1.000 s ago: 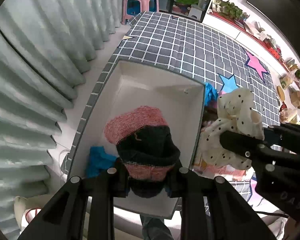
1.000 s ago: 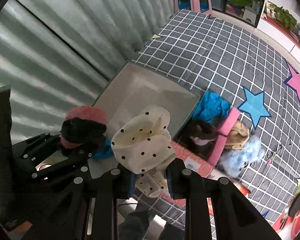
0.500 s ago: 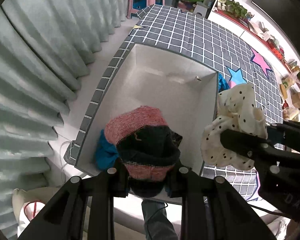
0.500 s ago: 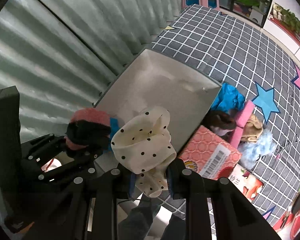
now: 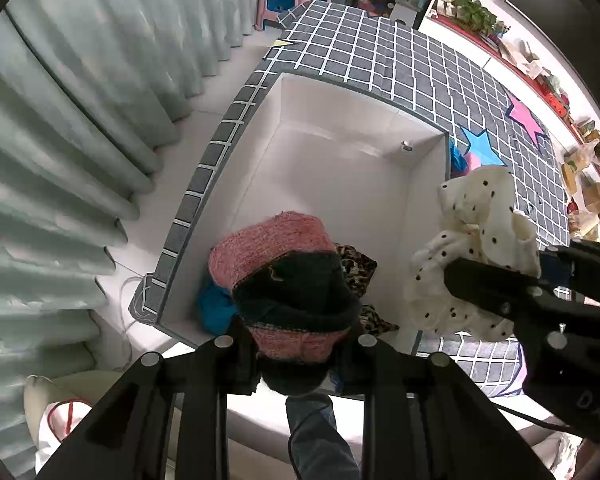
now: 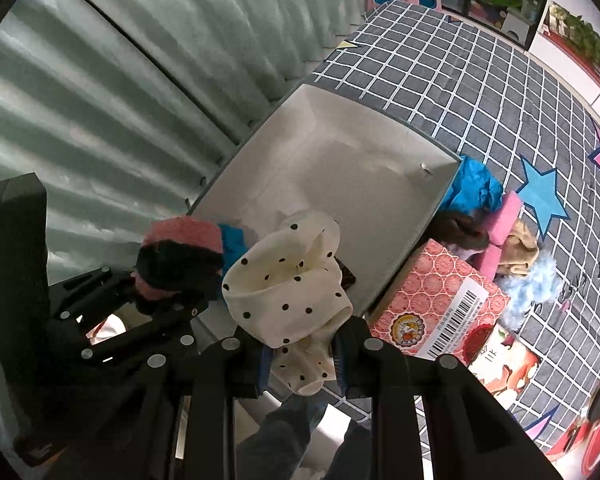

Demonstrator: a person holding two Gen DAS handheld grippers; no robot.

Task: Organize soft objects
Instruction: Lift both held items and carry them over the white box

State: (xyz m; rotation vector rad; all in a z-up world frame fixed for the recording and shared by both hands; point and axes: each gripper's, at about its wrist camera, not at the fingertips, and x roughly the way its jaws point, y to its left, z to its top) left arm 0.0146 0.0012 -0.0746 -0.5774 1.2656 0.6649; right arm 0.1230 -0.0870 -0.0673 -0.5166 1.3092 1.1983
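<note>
Both hands have carried their loads over the white bin — left gripper clamped on the pink-and-black knit directly above it, right gripper gripping the dotted cloth nearer the rim.

The pink and black knit hat looks woolly and rough. The cream dotted cloth looks thin, soft and crinkly. The white box in the middle of the frame has smooth, matt walls. Both grippers look like hard black matt plastic with shiny metal screws. The checked gray cover is flat cloth. The red patterned box is printed card.
</note>
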